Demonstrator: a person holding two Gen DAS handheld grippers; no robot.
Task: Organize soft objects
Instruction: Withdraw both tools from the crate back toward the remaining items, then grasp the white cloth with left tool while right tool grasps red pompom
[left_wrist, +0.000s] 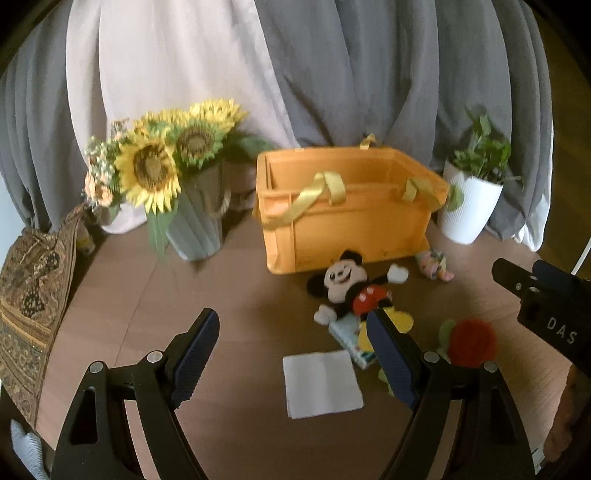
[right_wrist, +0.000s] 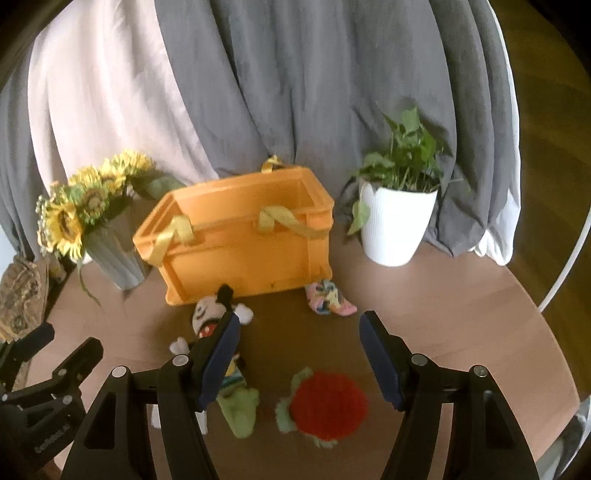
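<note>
From the left wrist view, the left gripper (left_wrist: 291, 328) hovers above the brown surface (left_wrist: 229, 280) with its jaws spread wide and nothing between them. Just ahead of it lies a white folded cloth (left_wrist: 322, 384), flat on the surface. Beyond that, the Mickey Mouse plush (left_wrist: 352, 291) lies on its back just in front of the orange basket (left_wrist: 351, 218), which stands open with its yellow handles draped over the rim. A red and green plush (left_wrist: 469, 341) sits to the right of the gripper's right finger, and a small pastel toy (left_wrist: 434, 264) lies near the basket's right corner. A sunflower vase (left_wrist: 195, 221) stands left of the basket and a white potted plant (left_wrist: 471, 206) to its right — both in front of grey curtains (left_wrist: 351, 74).

From the right wrist view, the right gripper (right_wrist: 297, 330) is also wide open and empty, poised over the red and green plush (right_wrist: 327, 404), which lies between its fingers but lower down. The Mickey Mouse plush (right_wrist: 207, 317) is partly hidden behind the left finger, the pastel toy (right_wrist: 327, 297) rests against the orange basket (right_wrist: 240, 240), and the left gripper (right_wrist: 62, 347) shows at the left edge.
</note>
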